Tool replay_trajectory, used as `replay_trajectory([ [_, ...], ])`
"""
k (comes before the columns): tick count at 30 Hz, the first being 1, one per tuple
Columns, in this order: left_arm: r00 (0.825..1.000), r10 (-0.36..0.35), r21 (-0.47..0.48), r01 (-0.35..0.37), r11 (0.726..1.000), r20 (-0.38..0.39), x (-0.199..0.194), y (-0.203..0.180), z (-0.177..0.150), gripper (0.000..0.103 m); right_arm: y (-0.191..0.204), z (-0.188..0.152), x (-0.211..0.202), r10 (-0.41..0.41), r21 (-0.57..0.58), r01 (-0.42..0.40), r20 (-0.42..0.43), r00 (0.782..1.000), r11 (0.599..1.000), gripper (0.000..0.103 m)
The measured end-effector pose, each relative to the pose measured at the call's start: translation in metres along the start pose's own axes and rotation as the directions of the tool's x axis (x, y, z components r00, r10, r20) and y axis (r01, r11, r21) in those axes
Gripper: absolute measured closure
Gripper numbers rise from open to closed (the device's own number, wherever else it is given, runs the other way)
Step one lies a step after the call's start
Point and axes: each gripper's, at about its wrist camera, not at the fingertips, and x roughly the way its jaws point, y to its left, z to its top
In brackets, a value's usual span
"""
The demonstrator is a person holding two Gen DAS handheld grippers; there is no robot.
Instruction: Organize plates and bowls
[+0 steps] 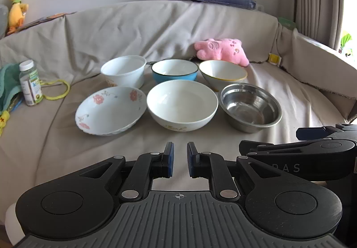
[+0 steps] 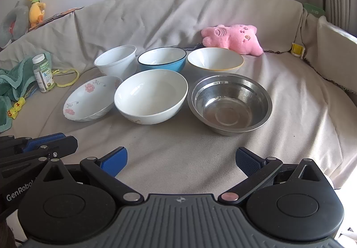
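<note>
Judging from 6 dishes set untouched in 2 rows on the covered sofa (image 1: 279, 83), no stacking has been begun: the left gripper (image 1: 180, 158) is held nearly closed and empty, the right gripper (image 2: 181, 162) spread wide, so the steel bowl (image 2: 229, 106) could be reached first.

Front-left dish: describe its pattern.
The front-left dish is white with pink flowers and thin grey stems, with a scalloped rim. Left wrist view shows it best.
</note>
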Motion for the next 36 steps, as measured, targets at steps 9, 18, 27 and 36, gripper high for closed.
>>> replay_trajectory([
  [9,1.0,0.006,-0.009,-0.006,1.0,-0.004,0.002,0.0,0.0,0.088,0.0,0.0,0.0,0.002,-0.002,-0.002,0.002,1.0,1.0,0.0],
  [18,1.0,-0.018,-0.033,0.017,0.999,-0.015,0.018,0.01,0.003,0.087,0.0,0.004,0.003,0.026,-0.031,-0.024,0.048,0.999,0.999,0.0],
  [27,0.957,-0.26,-0.268,0.217,0.939,-0.133,0.095,0.055,0.006,0.087,-0.019,0.047,0.053,0.061,-0.028,-0.06,0.023,0.998,0.998,0.0],
  [36,0.935,-0.345,-0.41,0.282,0.867,-0.087,0.13,0.087,0.008,0.087,-0.029,0.107,0.118,0.187,-0.039,-0.191,-0.08,0.979,0.981,0.008],
])
